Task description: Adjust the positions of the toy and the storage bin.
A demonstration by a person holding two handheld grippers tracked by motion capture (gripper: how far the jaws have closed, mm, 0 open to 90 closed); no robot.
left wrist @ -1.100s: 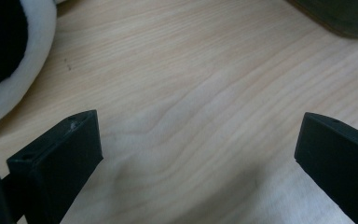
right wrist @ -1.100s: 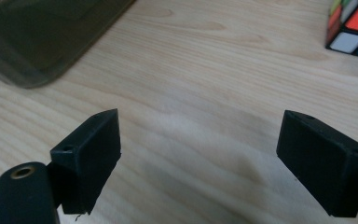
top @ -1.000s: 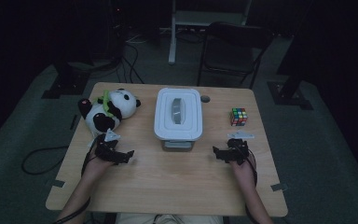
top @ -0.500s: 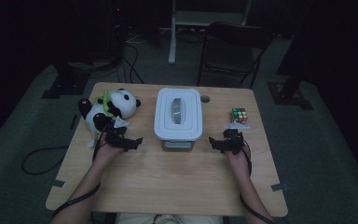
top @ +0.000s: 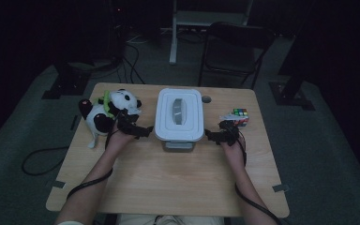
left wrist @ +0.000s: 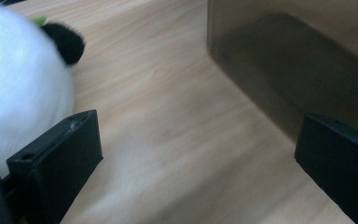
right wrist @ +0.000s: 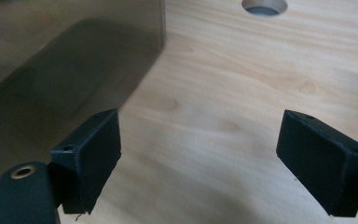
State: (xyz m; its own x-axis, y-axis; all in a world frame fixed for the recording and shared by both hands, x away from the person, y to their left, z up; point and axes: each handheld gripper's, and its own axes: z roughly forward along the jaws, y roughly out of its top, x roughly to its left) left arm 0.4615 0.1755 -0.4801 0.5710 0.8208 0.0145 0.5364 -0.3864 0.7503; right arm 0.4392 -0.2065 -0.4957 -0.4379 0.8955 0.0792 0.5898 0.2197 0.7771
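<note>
Two claws flank a lidded white box on the worktop.

The white box (top: pixel 179 115) stands mid-worktop (top: pixel 168 187), lid on. The left claw (top: pixel 146 131) sits just beside the box's left side, jaws spread wide and holding nothing, with the plush panda (top: pixel 108 112) close on its other side. The right claw (top: pixel 211 136) sits just beside the box's right side, jaws likewise wide and empty, near the colour cube (top: pixel 240 115). In each gripper view, bare wood lies between the jaws and the box wall (left wrist: pixel 298 70) rises alongside.
</note>
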